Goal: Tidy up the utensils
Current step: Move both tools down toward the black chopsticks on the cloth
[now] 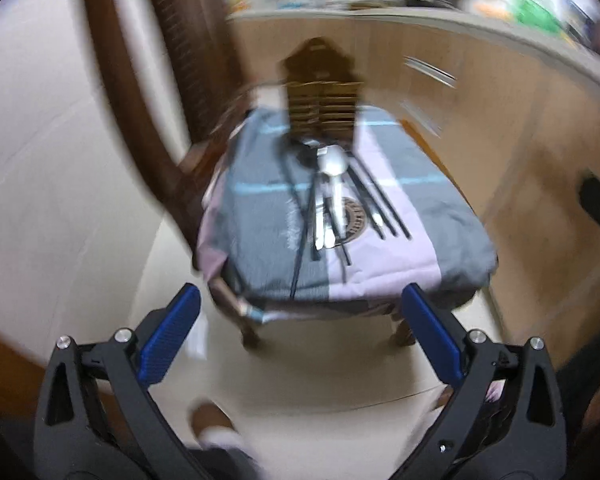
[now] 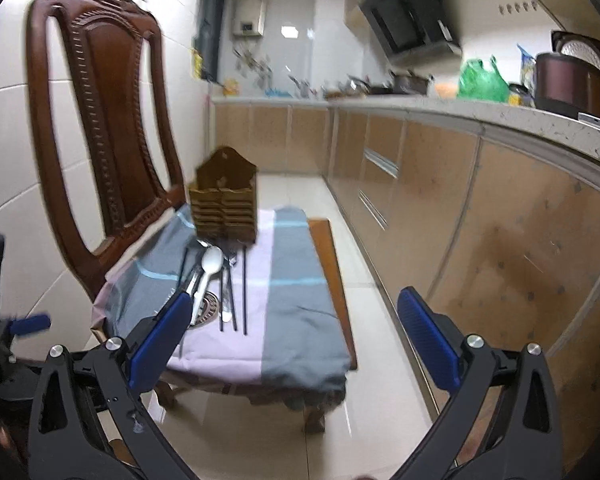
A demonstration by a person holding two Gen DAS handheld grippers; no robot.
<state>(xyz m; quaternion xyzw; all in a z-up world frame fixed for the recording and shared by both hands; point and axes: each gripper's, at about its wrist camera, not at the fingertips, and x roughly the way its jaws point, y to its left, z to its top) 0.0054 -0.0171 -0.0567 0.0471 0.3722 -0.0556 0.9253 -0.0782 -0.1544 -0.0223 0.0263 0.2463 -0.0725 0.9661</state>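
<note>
Both grippers, left gripper (image 1: 300,332) and right gripper (image 2: 296,340), are wide open, holding nothing. Thin, light, slippery chopsticks (image 2: 244,292) and white spoon (image 2: 211,262) lie near the far holder (image 2: 224,210); pinch their middles.

Floor (image 2: 300,420) open before chair (image 2: 100,120); holder (image 2: 224,200) probably blocks rear.

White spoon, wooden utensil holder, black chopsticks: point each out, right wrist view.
white spoon (image 2: 212,260): right wrist view, on its bowl.
wooden utensil holder (image 2: 225,216): right wrist view, on its slatted front.
black chopsticks (image 2: 244,292): right wrist view, mid-shaft of the rightmost stick.
</note>
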